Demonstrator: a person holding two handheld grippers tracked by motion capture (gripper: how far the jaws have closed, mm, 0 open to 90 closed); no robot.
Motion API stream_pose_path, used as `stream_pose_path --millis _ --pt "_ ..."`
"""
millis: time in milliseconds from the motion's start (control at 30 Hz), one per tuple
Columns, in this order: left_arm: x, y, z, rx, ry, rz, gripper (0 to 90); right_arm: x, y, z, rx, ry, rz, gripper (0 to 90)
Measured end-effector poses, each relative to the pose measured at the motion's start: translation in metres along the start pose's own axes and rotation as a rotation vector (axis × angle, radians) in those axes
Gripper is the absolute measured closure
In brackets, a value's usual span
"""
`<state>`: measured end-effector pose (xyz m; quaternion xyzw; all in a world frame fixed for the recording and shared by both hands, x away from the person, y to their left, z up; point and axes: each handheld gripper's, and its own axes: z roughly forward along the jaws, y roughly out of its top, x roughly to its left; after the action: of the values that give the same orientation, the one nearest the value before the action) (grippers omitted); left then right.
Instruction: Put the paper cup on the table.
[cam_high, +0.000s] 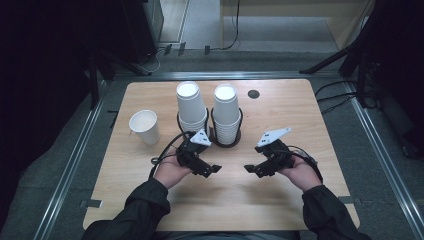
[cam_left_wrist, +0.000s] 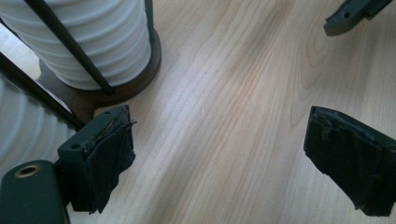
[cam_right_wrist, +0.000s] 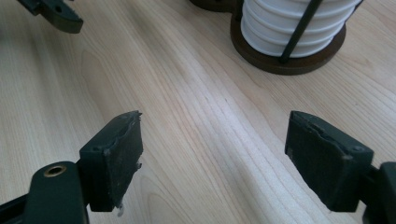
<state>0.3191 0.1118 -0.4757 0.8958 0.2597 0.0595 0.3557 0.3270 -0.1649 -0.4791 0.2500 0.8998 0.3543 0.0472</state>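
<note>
On the table (cam_high: 280, 195), two stacks of paper cups (cam_high: 226, 114) are standing upside down in dark wire holders, which are keeping them upright, while a single cup (cam_high: 145, 126) is sitting well apart at the left. Just before the stacks, the left gripper (cam_high: 216, 168) and right gripper (cam_high: 248, 169) are hovering with jaws wide apart, holding nothing, probably readying to pull a cup

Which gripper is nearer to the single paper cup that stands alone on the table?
Left. The left gripper is just to the right of the single cup and nearer the person. The right gripper is farther right, beyond the left one, in front of the right cup stack.
</note>
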Motion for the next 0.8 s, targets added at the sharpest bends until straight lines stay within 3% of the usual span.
stream_pose_path --millis 300,800 --pt "0.008 -0.003 -0.008 -0.008 0.024 -0.003 8.4 0.0 0.002 0.002 0.003 0.007 -0.014 19.4" --pt "0.011 -0.007 -0.008 -0.001 0.018 -0.014 8.4 0.002 0.003 0.005 0.019 0.011 -0.039 19.4"
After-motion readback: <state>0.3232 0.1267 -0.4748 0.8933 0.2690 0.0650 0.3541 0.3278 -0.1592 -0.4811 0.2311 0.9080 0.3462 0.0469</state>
